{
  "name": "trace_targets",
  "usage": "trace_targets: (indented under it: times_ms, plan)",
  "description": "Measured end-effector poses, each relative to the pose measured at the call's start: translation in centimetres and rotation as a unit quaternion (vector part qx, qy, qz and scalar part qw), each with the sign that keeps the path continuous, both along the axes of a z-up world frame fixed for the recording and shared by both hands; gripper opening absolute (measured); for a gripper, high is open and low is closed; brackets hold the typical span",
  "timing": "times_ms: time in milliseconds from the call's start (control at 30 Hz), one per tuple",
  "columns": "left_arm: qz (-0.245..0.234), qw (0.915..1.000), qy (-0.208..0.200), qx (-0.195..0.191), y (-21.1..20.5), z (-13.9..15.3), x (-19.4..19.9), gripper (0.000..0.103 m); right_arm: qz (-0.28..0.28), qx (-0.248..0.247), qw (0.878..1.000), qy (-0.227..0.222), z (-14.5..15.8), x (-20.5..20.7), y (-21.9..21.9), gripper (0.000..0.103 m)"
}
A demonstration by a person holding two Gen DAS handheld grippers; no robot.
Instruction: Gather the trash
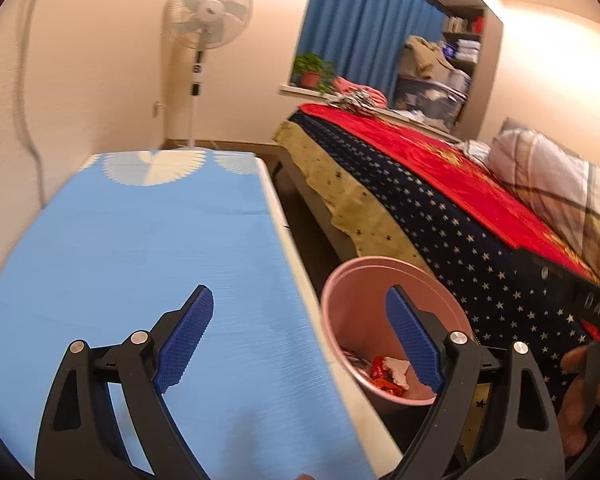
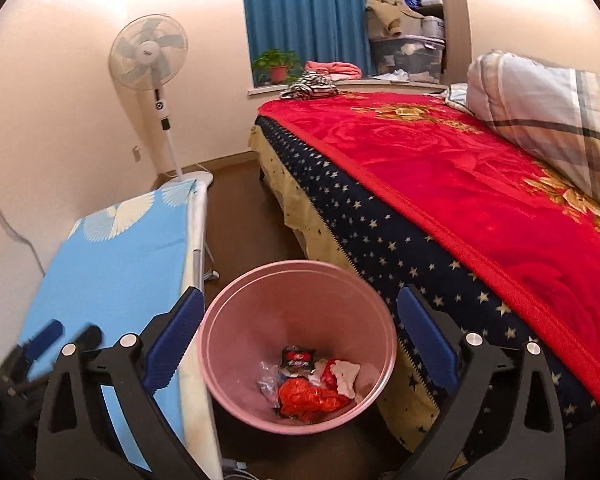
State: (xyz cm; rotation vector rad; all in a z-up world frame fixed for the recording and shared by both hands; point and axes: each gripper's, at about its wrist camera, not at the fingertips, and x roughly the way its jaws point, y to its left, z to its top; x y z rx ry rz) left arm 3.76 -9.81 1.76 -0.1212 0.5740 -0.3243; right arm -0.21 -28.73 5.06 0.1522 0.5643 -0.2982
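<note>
Below right gripper [image 2: 300, 312], jaws wide and empty, pink bin [image 2: 220, 320] shows 1 black wrapper [image 2: 298, 360] that left gripper [image 1: 300, 320], likewise wide and empty, can't see.

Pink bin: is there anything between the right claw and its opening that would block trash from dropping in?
Nothing visible does. In the right wrist view the right claw is open and empty, directly over the pink bin, whose mouth is uncovered. Wrappers already lie at its bottom. The blue table stands beside it, not over it.
</note>
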Motion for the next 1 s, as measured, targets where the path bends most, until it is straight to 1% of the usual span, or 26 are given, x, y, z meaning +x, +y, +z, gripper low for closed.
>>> trace_targets:
  times_ms: [100,167,233,333,400,467,567,733,867,1000]
  plan:
    - [0.031,0.9995,-0.003,0.001,2.1,0.7,-1.0,0.085,0.003,-0.009,1.0,-0.007,0.2,-1.2,1.3,0.098]
    - [0.049,0.9988,0.006,-0.007,3.5,0.9,-1.6,0.086,0.01,0.0,1.0,-0.009,0.1,-2.0,2.1,0.098]
    - [0.064,0.9978,0.009,-0.012,4.6,0.9,-2.7,0.086,0.022,-0.01,1.0,-0.009,0.0,-2.7,3.3,0.098]
    - [0.077,0.997,0.004,0.004,5.4,1.1,-4.3,0.086,0.038,-0.021,0.999,-0.013,-0.1,-3.6,4.9,0.098]
    - [0.091,0.9958,-0.005,0.013,5.9,1.4,-5.4,0.088,0.047,-0.024,0.998,-0.015,0.0,-4.2,5.8,0.098]
    - [0.102,0.9943,-0.021,0.024,6.5,1.9,-6.7,0.096,0.056,-0.031,0.998,-0.017,0.0,-4.6,6.6,0.098]
    - [0.113,0.9923,-0.03,0.041,7.0,2.0,-7.8,0.095,0.068,-0.035,0.997,-0.019,-0.2,-4.8,7.5,0.098]
    - [0.13,0.9902,-0.012,0.05,7.8,1.1,-7.4,0.095,0.074,-0.039,0.996,-0.012,-0.9,-4.3,8.2,0.098]
    - [0.129,0.9897,0.006,0.062,7.9,0.0,-7.0,0.095,0.078,-0.038,0.996,-0.005,-1.5,-3.9,8.6,0.098]
    - [0.137,0.9889,0.021,0.052,8.9,-0.6,-6.9,0.095,0.088,-0.037,0.995,0.001,-2.0,-3.4,9.7,0.098]
